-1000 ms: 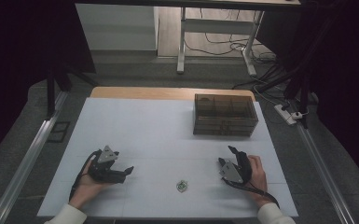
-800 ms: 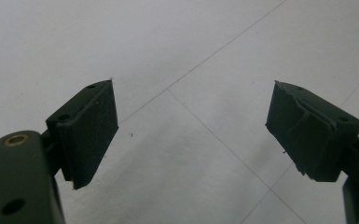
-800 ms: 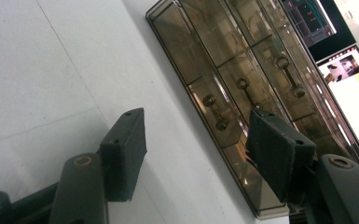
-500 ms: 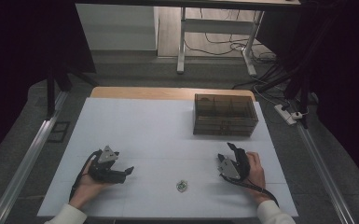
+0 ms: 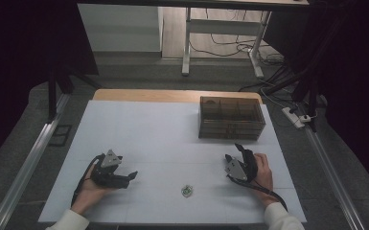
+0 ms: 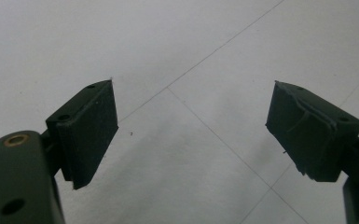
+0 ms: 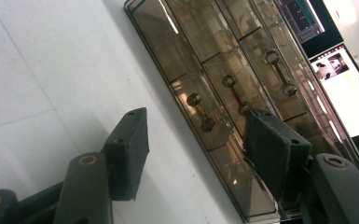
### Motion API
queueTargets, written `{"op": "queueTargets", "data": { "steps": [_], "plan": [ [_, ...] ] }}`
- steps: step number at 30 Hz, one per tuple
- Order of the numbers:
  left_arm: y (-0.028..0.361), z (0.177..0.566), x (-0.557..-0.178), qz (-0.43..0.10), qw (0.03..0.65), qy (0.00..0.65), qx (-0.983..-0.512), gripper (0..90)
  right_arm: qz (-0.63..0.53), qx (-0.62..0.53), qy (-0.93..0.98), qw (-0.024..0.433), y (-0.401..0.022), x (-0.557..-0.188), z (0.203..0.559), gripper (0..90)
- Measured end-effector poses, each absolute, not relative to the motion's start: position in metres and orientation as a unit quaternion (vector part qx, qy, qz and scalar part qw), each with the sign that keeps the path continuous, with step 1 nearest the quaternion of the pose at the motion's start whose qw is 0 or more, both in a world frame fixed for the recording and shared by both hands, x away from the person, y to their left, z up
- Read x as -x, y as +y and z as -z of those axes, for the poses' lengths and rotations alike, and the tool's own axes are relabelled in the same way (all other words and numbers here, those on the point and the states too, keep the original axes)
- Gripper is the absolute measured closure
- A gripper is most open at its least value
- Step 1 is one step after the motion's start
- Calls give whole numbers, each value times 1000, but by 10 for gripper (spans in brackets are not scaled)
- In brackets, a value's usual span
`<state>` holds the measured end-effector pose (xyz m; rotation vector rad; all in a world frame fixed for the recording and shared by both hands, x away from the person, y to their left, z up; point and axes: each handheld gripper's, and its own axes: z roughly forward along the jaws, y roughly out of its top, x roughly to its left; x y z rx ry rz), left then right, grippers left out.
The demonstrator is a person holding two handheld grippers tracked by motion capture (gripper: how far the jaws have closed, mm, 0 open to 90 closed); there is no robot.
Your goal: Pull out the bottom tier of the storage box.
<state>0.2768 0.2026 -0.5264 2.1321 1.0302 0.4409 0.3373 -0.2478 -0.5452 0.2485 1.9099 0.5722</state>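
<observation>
My left gripper (image 5: 130, 176) lies low over the white table top at the near left, held in a hand, jaws pointing right. In the left gripper view its jaws (image 6: 191, 126) stand wide open over bare white surface. My right gripper (image 5: 234, 152) is at the near right, pointing away toward a smoky-brown transparent drawer box (image 5: 231, 117). In the right gripper view it is open (image 7: 196, 144) with nothing between the pads, and the drawer box (image 7: 224, 70) with its small drawer handles lies just ahead. A small green-and-white object (image 5: 187, 191) rests on the table between the two hands.
The white table top (image 5: 163, 134) ends in a wooden strip at the far edge. Metal rails run along both sides. A table frame and cables stand on the floor beyond. A lit screen (image 7: 340, 65) shows past the box in the right gripper view.
The right hand has edged slightly forward toward the drawer box. The left hand and the small object have kept still.
</observation>
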Motion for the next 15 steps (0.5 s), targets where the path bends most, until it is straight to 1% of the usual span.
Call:
{"op": "queueTargets", "data": {
  "steps": [15],
  "plan": [
    [203,526,-277,-171,359,399,-826,165,-235,-102,799,543,-248,-347,548,423]
  ]
}}
